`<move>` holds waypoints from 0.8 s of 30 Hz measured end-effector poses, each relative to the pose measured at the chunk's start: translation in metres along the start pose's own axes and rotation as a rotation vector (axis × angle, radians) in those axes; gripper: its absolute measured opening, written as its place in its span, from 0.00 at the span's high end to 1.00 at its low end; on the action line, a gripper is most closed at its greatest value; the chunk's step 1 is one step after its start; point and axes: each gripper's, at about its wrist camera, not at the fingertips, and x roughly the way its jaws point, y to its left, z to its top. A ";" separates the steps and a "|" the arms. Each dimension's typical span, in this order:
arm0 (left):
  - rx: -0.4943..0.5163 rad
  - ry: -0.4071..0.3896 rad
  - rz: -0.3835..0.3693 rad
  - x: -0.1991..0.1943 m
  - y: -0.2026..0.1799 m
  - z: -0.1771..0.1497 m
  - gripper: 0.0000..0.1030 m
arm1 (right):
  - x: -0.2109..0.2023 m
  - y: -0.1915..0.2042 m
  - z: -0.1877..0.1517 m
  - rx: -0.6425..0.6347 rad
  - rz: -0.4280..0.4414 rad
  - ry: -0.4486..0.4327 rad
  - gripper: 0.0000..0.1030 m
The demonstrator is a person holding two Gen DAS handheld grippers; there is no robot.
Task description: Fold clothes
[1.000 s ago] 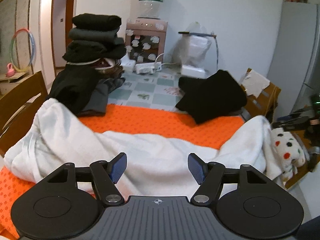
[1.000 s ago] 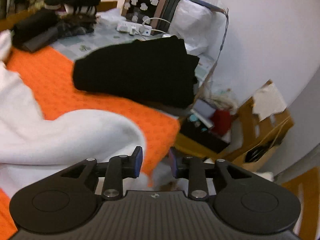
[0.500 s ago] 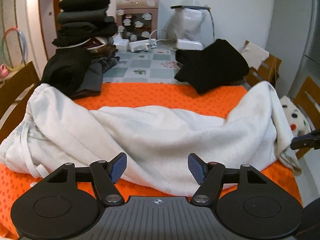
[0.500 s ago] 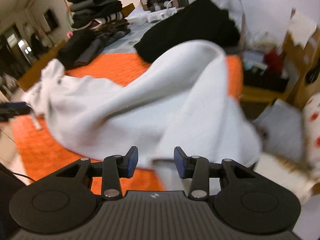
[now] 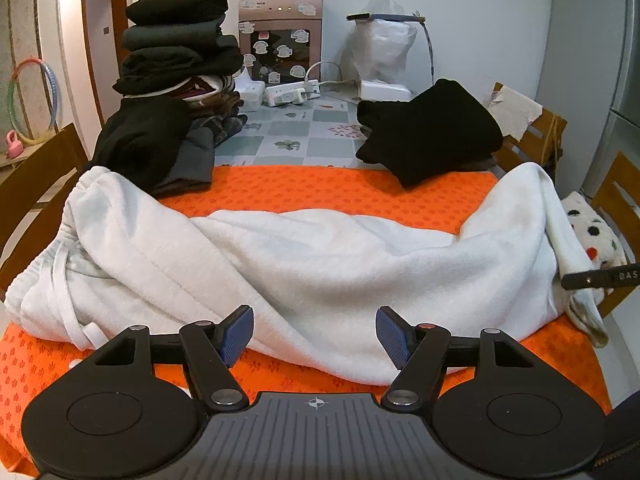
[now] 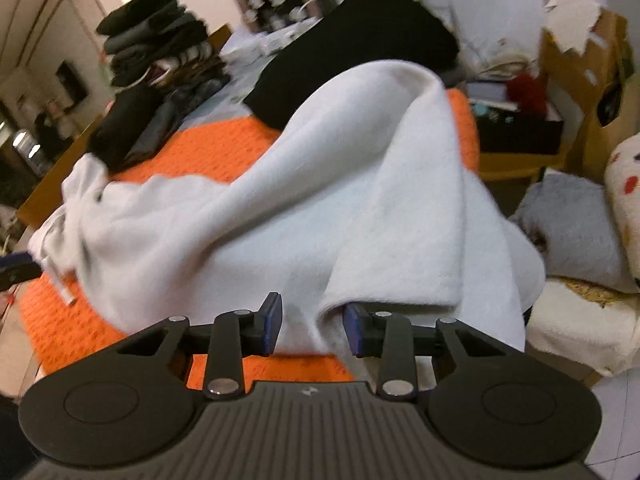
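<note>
A white fleece garment (image 5: 320, 256) with a drawstring at its left end lies crumpled across the orange mat (image 5: 320, 192). My left gripper (image 5: 314, 334) hovers open over the garment's near edge, its blue pads clear of the cloth. My right gripper (image 6: 312, 326) is at the garment's right end (image 6: 360, 200), where the cloth hangs off the mat's corner. Its jaws are closing with a hanging fold of white cloth between them. The pads do not visibly pinch the fold. A black part of the right gripper (image 5: 596, 278) shows at the right edge of the left wrist view.
A tall stack of dark folded clothes (image 5: 176, 52) stands at the back left, and a black folded garment (image 5: 428, 132) lies at the back right. A water dispenser (image 5: 280, 40) and power strips stand behind. Wooden chairs (image 5: 36, 184) flank the table; a spotted cushion (image 5: 596, 232) is on the right.
The right gripper rolled and swung from the table's right corner to the white garment's right end, and cloth now sits between its jaws. The garment now lies lower and flatter across the mat.
</note>
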 end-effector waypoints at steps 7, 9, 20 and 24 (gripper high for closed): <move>0.007 0.002 0.006 0.002 0.002 -0.004 0.32 | 0.007 -0.001 -0.005 0.061 -0.084 -0.043 0.91; 0.013 -0.005 0.012 0.002 0.003 -0.004 0.32 | -0.009 -0.002 0.002 0.050 -0.062 -0.069 0.91; -0.078 -0.076 0.049 0.000 0.021 0.009 0.32 | -0.163 -0.036 0.129 -0.125 -0.274 -0.478 0.92; -0.163 -0.118 0.073 -0.008 0.037 0.017 0.32 | -0.112 -0.060 0.183 -0.231 -0.372 -0.377 0.91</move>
